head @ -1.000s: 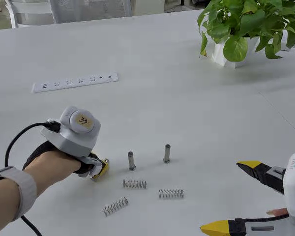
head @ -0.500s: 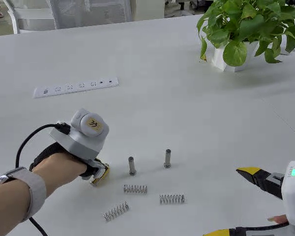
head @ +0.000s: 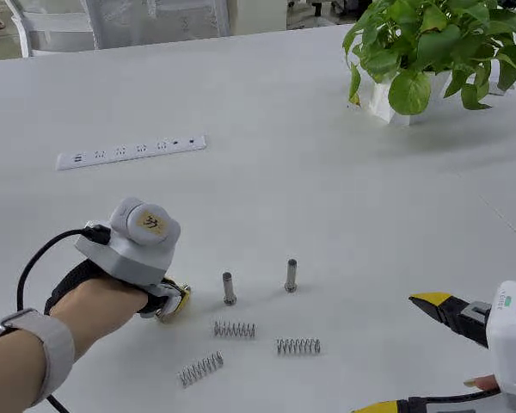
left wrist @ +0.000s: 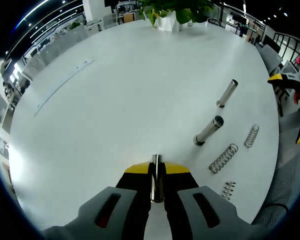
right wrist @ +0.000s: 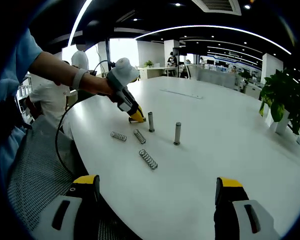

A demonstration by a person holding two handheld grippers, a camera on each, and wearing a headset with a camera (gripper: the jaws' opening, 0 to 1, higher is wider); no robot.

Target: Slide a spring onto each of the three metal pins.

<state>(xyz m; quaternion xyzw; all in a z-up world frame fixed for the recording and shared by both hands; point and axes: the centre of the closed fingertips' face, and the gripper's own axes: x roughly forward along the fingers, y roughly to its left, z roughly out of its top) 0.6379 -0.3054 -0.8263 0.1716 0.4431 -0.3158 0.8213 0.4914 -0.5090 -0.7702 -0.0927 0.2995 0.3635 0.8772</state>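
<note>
Left gripper (head: 175, 300): jaws clenched on third pin (left wrist: 156, 179), tips low at bench (head: 327, 172), just left of two upright pins (head: 229, 288).
Springs (head: 235, 329): three, lying flat near pins, none fitted.
Right gripper (head: 402, 353): jaws released, well apart from work.
Step, likely: stand third pin. Keep it vertical, seat base flat before letting go, withdraw straight, avoid nudging neighbours.

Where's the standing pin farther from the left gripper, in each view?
Head view: pin lower centre, right of the other standing pin.
Left gripper view: pin upper right, beyond the other.
Right gripper view: pin centre, rightmost.
Landmark: potted plant.
</note>
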